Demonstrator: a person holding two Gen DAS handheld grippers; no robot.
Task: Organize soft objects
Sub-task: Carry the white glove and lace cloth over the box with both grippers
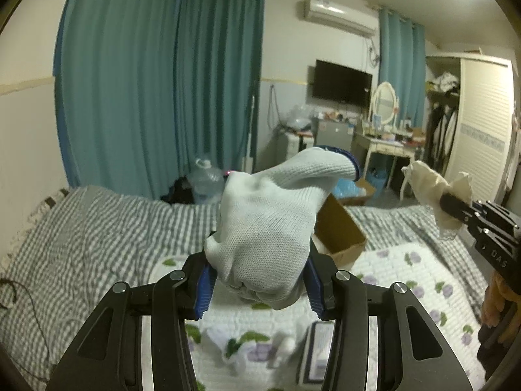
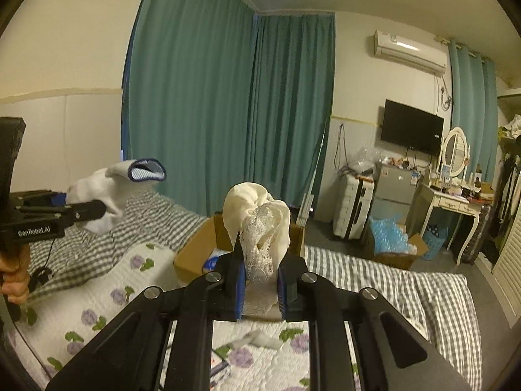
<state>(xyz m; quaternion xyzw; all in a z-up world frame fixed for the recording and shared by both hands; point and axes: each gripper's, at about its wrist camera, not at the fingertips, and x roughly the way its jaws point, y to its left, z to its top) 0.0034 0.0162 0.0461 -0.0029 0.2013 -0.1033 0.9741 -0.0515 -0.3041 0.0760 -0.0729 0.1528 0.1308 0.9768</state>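
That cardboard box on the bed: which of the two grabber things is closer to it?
Hard to call, perhaps the right. The right gripper, shut on a cream lace cloth, points at the cardboard box. The left gripper, clamping a white glove, hangs above it.

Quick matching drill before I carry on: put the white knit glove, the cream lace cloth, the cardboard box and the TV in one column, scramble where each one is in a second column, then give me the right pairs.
Things:
1. white knit glove
2. cream lace cloth
3. cardboard box
4. TV

Places:
A. mounted on the far wall
B. open on the bed, beyond both grippers
C. held up in the left gripper, between its blue-padded fingers
D. held up in the right gripper

Pairs: 1-C, 2-D, 3-B, 4-A
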